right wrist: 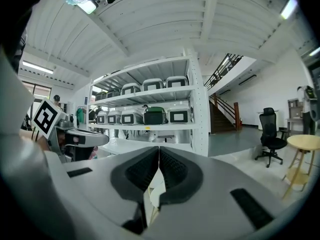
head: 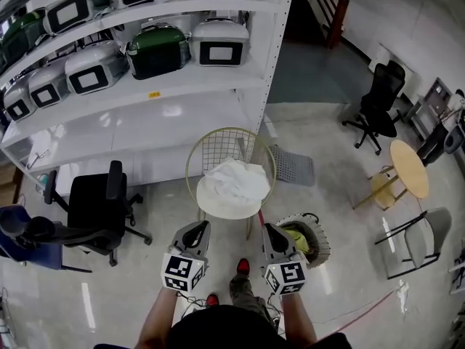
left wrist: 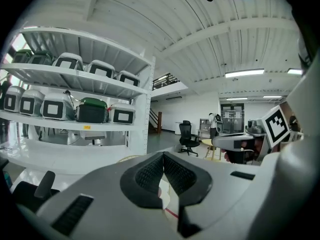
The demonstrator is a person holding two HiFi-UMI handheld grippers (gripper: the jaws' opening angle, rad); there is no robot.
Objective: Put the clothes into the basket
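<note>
A white garment (head: 234, 184) lies bunched on the seat of a gold wire chair (head: 218, 145) in the middle of the head view. To the right of the chair, on the floor, stands a round woven basket (head: 318, 244) with something yellow-green (head: 298, 237) inside. My left gripper (head: 193, 233) hovers just short of the chair's near left edge, pads pressed together with nothing between them (left wrist: 163, 156). My right gripper (head: 272, 233) hangs between the chair and the basket, also shut and empty (right wrist: 159, 150). Neither touches the garment.
White shelving (head: 167, 86) with grey and green cases stands behind the chair. A black office chair (head: 98, 206) and a blue seat (head: 18, 227) sit at the left. A grey mat (head: 293, 166), a round wooden table (head: 409, 167), a folding chair (head: 418, 238) and another office chair (head: 379, 107) are at the right.
</note>
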